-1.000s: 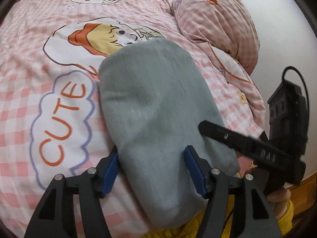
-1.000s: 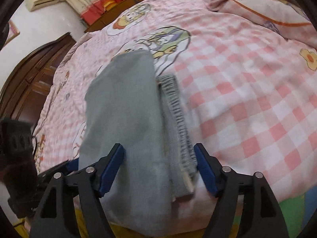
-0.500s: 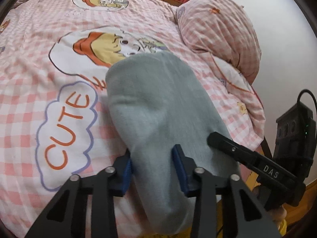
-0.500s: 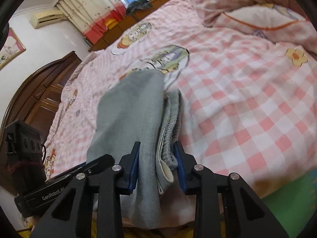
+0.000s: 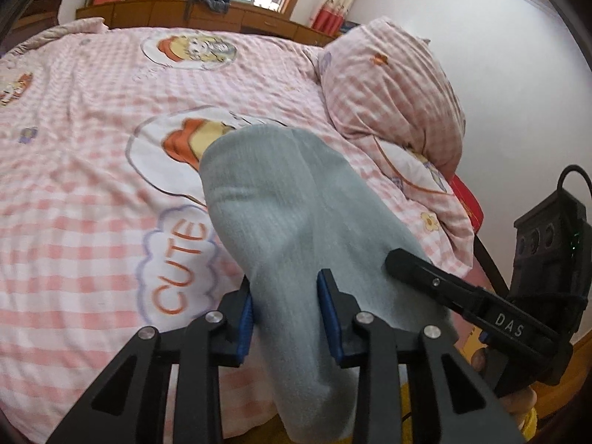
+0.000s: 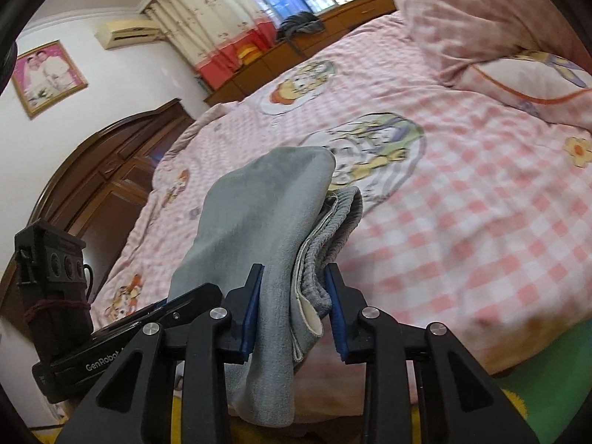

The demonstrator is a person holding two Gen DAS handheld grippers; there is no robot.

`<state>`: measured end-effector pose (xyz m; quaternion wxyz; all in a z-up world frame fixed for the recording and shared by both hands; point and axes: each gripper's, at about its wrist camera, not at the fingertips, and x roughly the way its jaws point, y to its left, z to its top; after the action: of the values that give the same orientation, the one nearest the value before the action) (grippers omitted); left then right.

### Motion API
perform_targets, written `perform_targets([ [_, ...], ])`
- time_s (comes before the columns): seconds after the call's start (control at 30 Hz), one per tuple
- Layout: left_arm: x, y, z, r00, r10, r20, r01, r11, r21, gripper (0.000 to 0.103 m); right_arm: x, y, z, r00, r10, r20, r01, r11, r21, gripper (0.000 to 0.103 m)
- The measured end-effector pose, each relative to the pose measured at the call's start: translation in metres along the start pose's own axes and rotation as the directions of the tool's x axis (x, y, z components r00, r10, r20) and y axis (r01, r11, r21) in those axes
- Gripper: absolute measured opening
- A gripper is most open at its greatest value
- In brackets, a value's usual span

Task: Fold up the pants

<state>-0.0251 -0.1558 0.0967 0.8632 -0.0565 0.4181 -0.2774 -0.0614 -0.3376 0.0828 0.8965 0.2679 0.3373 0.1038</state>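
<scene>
Grey folded pants (image 5: pixel 281 192) lie lengthwise on the pink checked bed cover (image 5: pixel 74 199), with their near end lifted off the bed's edge. My left gripper (image 5: pixel 285 296) has its blue pads pressed on the left side of that end, the jaws still closing. My right gripper (image 6: pixel 294 288) is shut on the right side, where the ribbed waistband (image 6: pixel 333 236) is bunched with the grey pants (image 6: pixel 259 214). Each view shows the other gripper beside it: the right gripper (image 5: pixel 462 296) and the left gripper (image 6: pixel 129 325). The far end rests on the bed.
A pink checked pillow (image 5: pixel 392 88) lies at the head of the bed by the white wall. A low wooden cabinet (image 5: pixel 185 14) runs under the window. A dark wooden wardrobe (image 6: pixel 92 185) stands past the bed. A green mat (image 6: pixel 547 370) lies on the floor.
Both grippers went from open around the pants' near end to shut on it, then rose with it; the cloth now hangs bunched between the pads and more of the room shows.
</scene>
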Motion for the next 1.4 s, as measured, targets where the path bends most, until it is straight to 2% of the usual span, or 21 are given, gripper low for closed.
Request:
perform_targets([
  [0.23, -0.039, 0.043, 0.002, 0.997, 0.052, 0.05, -0.049, 0.997, -0.061, 0.033, 0.031, 0.053, -0.001, 0.995, 0.089, -0.038, -0.091, 0.994, -0.055, 0.033],
  [0.57, -0.088, 0.137, -0.002, 0.987, 0.12, 0.109, -0.097, 0.976, -0.197, 0.033, 0.099, 0.137, -0.007, 0.982, 0.148, -0.119, -0.166, 0.974, -0.152, 0.033],
  [0.77, -0.104, 0.189, -0.001, 0.975, 0.177, 0.133, -0.143, 0.962, -0.234, 0.033, 0.139, 0.167, -0.012, 0.972, 0.181, -0.15, -0.209, 0.959, -0.192, 0.033],
  [1.0, -0.098, 0.231, -0.009, 0.964, 0.234, 0.127, -0.198, 0.948, -0.248, 0.033, 0.185, 0.172, -0.03, 0.959, 0.184, -0.217, -0.228, 0.953, -0.199, 0.033],
  [1.13, -0.081, 0.25, -0.021, 0.964, 0.253, 0.078, -0.226, 0.94, -0.255, 0.033, 0.209, 0.16, -0.046, 0.946, 0.156, -0.284, -0.211, 0.962, -0.175, 0.033],
  [1.27, -0.064, 0.263, -0.037, 0.965, 0.262, 0.027, -0.244, 0.929, -0.277, 0.034, 0.215, 0.15, -0.058, 0.943, 0.117, -0.313, -0.182, 0.966, -0.186, 0.033],
  [1.4, -0.062, 0.265, -0.043, 0.967, 0.253, 0.035, -0.234, 0.931, -0.28, 0.037, 0.222, 0.134, -0.06, 0.928, 0.138, -0.345, -0.184, 0.977, -0.104, 0.034],
])
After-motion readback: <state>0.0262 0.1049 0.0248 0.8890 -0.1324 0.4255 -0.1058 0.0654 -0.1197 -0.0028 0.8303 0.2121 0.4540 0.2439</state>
